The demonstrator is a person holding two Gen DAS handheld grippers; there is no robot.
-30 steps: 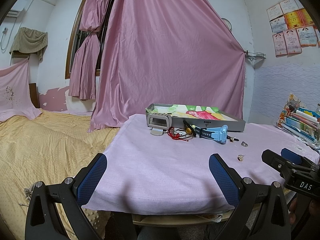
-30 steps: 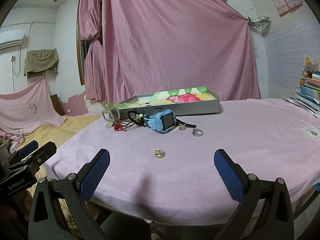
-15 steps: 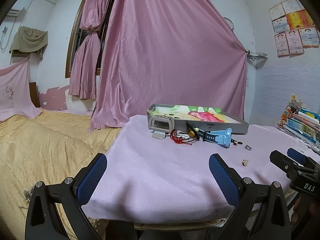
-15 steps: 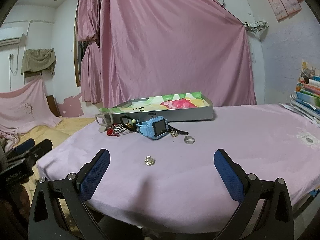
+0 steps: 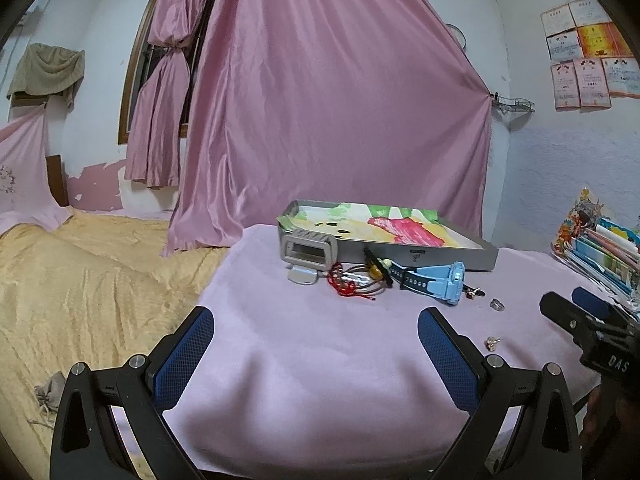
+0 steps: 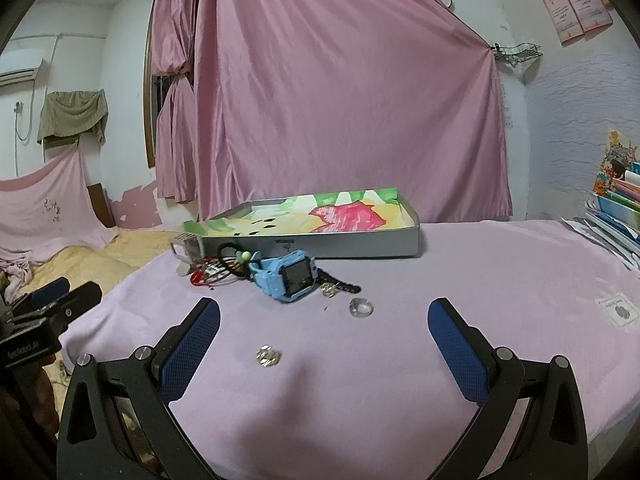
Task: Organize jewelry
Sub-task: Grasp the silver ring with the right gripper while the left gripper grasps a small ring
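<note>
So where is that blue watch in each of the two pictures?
Left wrist view: the blue watch lies right of centre, in front of the tray's right end.
Right wrist view: the blue watch lies left of centre, screen facing the camera.
Shared landmark: the grey tray behind it.

Pink curtains (image 6: 344,112) are hanging at twelve o'clock, a yellow bedspread (image 5: 80,280) is lying at nine, stacked books (image 5: 604,252) are sitting at three.
</note>
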